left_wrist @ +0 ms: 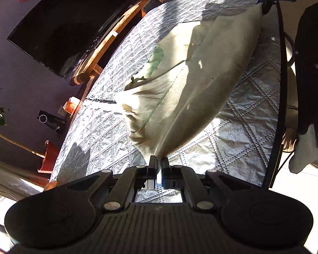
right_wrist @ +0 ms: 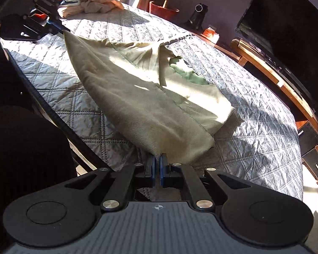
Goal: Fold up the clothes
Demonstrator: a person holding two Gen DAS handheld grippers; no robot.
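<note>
A beige garment (left_wrist: 193, 80) with a green inner lining (left_wrist: 156, 61) hangs stretched between both grippers above a grey quilted bed (left_wrist: 108, 127). My left gripper (left_wrist: 158, 158) is shut on one corner of it. The right gripper (left_wrist: 265, 8) appears at the top right of the left wrist view, pinching the other corner. In the right wrist view the right gripper (right_wrist: 158, 156) is shut on the garment (right_wrist: 142, 97), and the left gripper (right_wrist: 62, 30) holds the far corner at upper left. The garment's lower part rests on the bed (right_wrist: 254, 131).
A dark television (left_wrist: 65, 27) on a wooden stand (left_wrist: 108, 42) runs along the bed's far side. A pile of clothes (right_wrist: 89, 4) lies at the bed's far end. A red pot with a plant (right_wrist: 163, 8) stands beyond. A person's dark sleeve (right_wrist: 25, 144) is at the left.
</note>
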